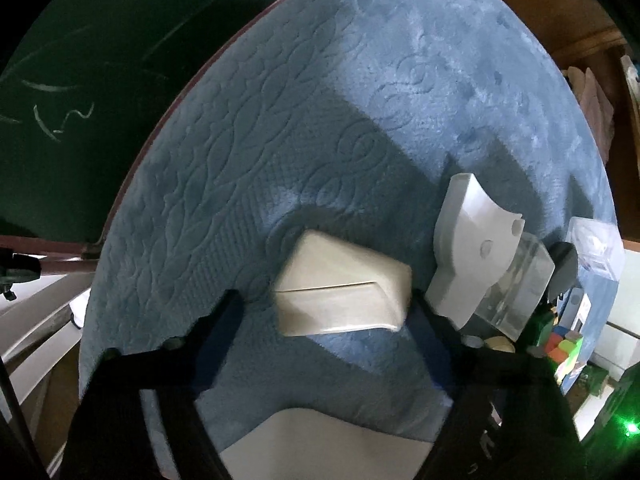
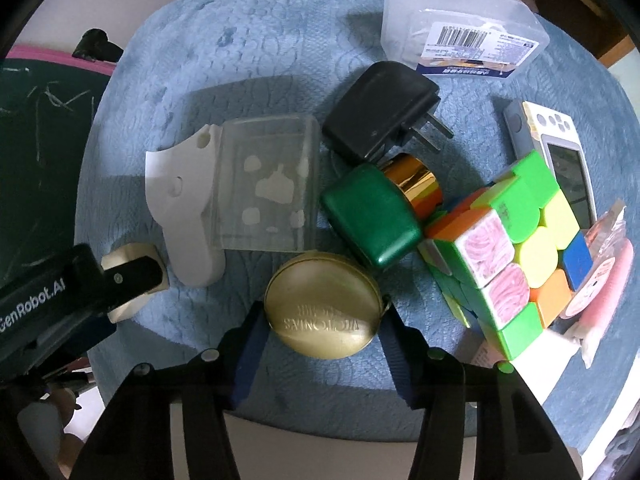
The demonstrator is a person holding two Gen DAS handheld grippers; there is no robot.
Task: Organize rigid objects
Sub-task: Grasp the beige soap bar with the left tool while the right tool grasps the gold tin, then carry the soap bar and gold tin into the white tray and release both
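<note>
While both grippers sit low over the blue mat [image 2: 280,60]:
Left gripper [image 1: 324,308]: jaws wide, cream box [image 1: 344,286] between them; contact unclear.
Right gripper [image 2: 324,320]: fingers flank the gold tin [image 2: 324,306], seemingly touching its sides.
Pile: clear block [image 2: 266,184] at 11 o'clock of the tin, green case [image 2: 372,220] at 1, cube [image 2: 516,248] at 3.

Blue embossed mat [image 1: 304,128] — dark green chalkboard [image 1: 80,60] behind.

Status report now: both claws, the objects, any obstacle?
Left claw around cream box. Right claw on brass tin. Green case, cube close.
</note>
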